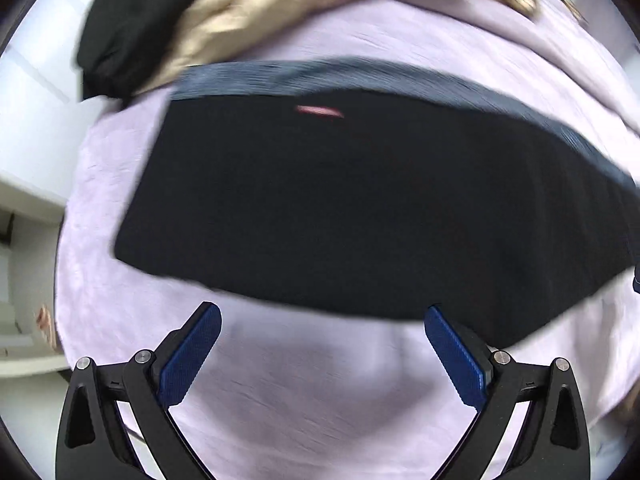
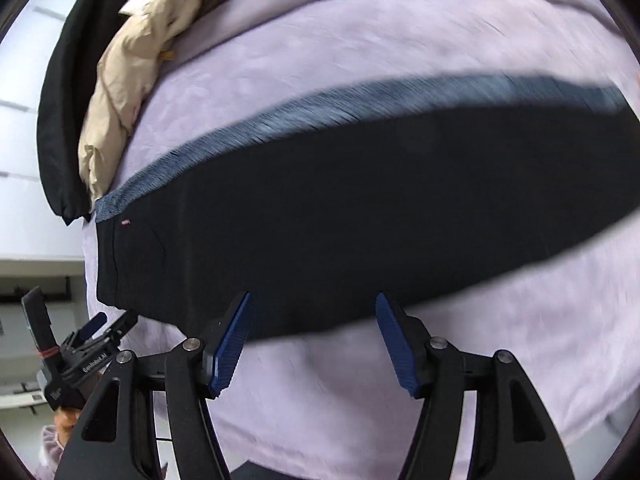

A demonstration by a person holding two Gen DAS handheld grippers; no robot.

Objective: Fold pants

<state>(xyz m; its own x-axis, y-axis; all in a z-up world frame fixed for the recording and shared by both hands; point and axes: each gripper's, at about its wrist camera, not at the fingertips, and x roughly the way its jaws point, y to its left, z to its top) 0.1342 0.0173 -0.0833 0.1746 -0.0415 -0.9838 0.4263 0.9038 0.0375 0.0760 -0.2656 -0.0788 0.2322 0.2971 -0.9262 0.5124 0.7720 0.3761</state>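
The black pants [image 1: 340,208] lie flat on a lilac sheet [image 1: 320,400], folded lengthwise, with a blue-grey band [image 1: 360,74] along the far edge and a small pink tag [image 1: 318,111]. My left gripper [image 1: 322,316] is open and empty, hovering just short of the pants' near edge. In the right wrist view the pants [image 2: 380,208] stretch across the sheet [image 2: 340,400]. My right gripper [image 2: 314,306] is open and empty, fingertips at the pants' near edge. The left gripper [image 2: 106,324] shows at the lower left there.
A beige garment [image 1: 248,12] and a black garment [image 1: 120,40] lie piled at the far left of the sheet; they also show in the right wrist view as the beige garment [image 2: 120,100] and the black garment [image 2: 60,120]. White furniture [image 1: 28,120] stands to the left.
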